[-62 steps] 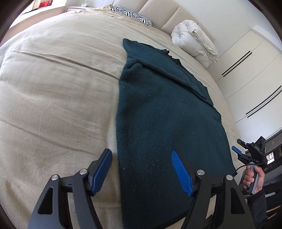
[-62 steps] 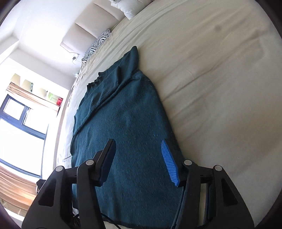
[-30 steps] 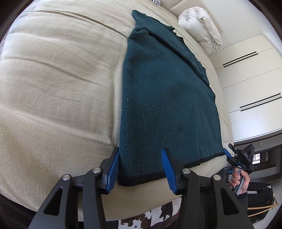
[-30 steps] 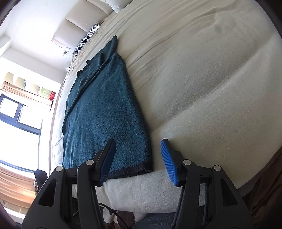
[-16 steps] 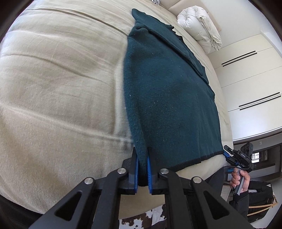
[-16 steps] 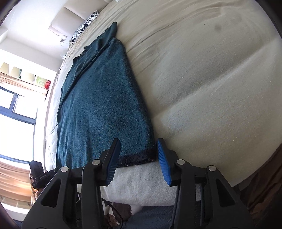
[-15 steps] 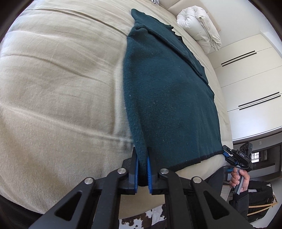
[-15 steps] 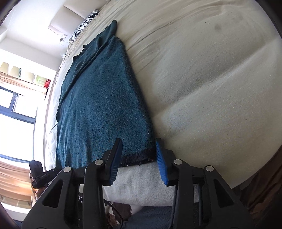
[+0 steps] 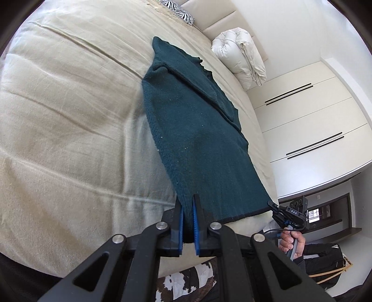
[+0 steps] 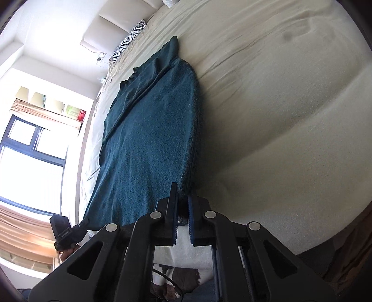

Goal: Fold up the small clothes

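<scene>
A dark teal knitted sweater (image 9: 195, 130) lies lengthwise on a beige bed, its sleeves folded in across the body. My left gripper (image 9: 188, 209) is shut on the sweater's near hem corner and holds it a little above the bed. My right gripper (image 10: 183, 199) is shut on the other near hem corner of the sweater (image 10: 148, 139). The right gripper also shows in the left wrist view (image 9: 276, 209), at the hem's far end. The left gripper shows in the right wrist view (image 10: 79, 226).
The beige bed (image 9: 69, 139) spreads wide to both sides. A white rolled duvet (image 9: 241, 55) and a zebra pillow (image 9: 179, 9) lie by the headboard. White wardrobes (image 9: 309, 130) stand past the bed. A window (image 10: 28, 158) is on the other side. A cowhide rug (image 9: 186, 283) lies below.
My right gripper has closed on the sweater's hem corner. Both grippers have lifted the hem slightly, and the near part of the sweater now rises off the bed.
</scene>
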{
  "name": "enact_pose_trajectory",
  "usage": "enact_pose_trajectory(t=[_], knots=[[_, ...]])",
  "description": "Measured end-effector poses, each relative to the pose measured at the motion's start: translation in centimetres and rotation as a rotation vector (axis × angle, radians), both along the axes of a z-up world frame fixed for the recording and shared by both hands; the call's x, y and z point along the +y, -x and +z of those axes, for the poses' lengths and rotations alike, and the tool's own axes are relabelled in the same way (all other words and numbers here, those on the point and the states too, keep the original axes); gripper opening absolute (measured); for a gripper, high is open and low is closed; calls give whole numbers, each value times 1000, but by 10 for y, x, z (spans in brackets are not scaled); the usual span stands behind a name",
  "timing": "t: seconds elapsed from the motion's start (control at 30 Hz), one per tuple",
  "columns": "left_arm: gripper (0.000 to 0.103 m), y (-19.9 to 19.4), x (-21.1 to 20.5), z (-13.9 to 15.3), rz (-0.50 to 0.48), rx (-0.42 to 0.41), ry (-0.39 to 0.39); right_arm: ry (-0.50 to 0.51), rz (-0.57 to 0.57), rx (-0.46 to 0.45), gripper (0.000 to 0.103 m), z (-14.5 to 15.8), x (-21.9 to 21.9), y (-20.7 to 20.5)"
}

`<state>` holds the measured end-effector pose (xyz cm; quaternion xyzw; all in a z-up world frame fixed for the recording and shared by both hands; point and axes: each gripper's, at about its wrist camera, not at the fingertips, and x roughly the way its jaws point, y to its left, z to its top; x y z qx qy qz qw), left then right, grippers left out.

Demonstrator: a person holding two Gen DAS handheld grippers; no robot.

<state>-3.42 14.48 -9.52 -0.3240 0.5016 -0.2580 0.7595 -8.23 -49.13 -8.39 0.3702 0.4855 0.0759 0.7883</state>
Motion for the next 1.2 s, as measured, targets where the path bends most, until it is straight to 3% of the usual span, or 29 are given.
enact_pose_trajectory(t=[0.27, 0.6, 0.8, 1.03, 1.2], knots=[[8, -8, 21, 11, 77, -2, 193, -155, -24, -108, 6, 25, -3, -16], [8, -45, 29, 27, 140, -31, 295, -212, -69, -194, 6, 52, -11, -53], [8, -90, 31, 44, 179, -78, 327, -191, -95, -230, 6, 69, -16, -98], [8, -167, 33, 43, 246, -87, 369, -153, -148, -231, 6, 71, -26, -172], [8, -228, 27, 40, 261, -86, 339, -100, -154, -221, 6, 68, -28, -232]])
